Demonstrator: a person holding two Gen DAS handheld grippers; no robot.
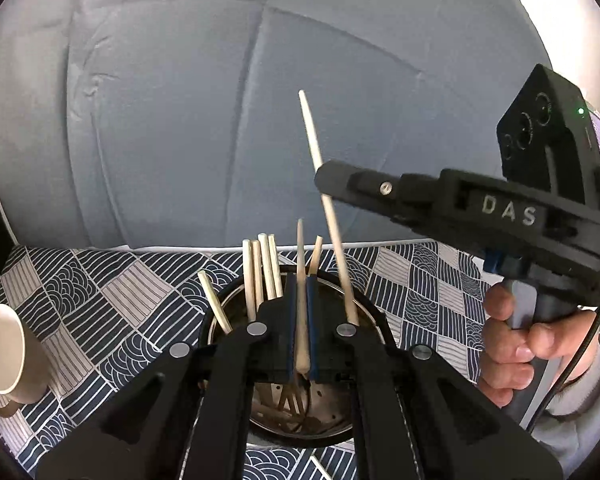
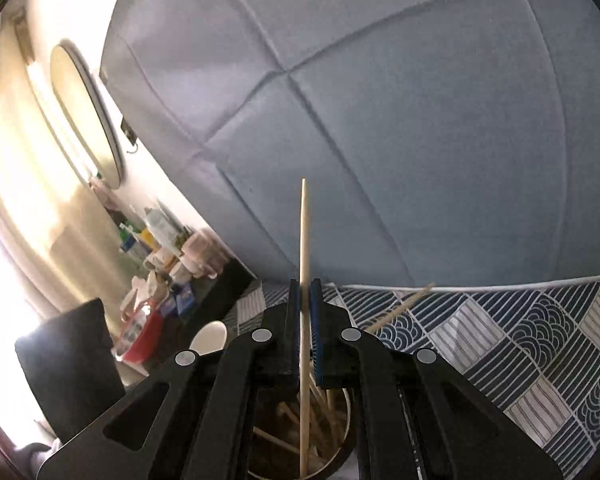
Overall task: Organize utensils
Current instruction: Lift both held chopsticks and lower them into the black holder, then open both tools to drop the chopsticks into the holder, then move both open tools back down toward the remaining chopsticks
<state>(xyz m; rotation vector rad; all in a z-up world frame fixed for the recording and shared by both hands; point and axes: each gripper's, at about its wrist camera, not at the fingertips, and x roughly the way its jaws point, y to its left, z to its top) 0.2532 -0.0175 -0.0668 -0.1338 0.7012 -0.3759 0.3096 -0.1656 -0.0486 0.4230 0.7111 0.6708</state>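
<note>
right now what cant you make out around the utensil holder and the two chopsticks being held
- Left wrist view: near half of the holder, hidden by the left hand-held gripper.
- Right wrist view: the holder's bottom, cut off by the edge and covered by the right hand-held gripper.
- Both views: lower ends of the held chopsticks.
</note>
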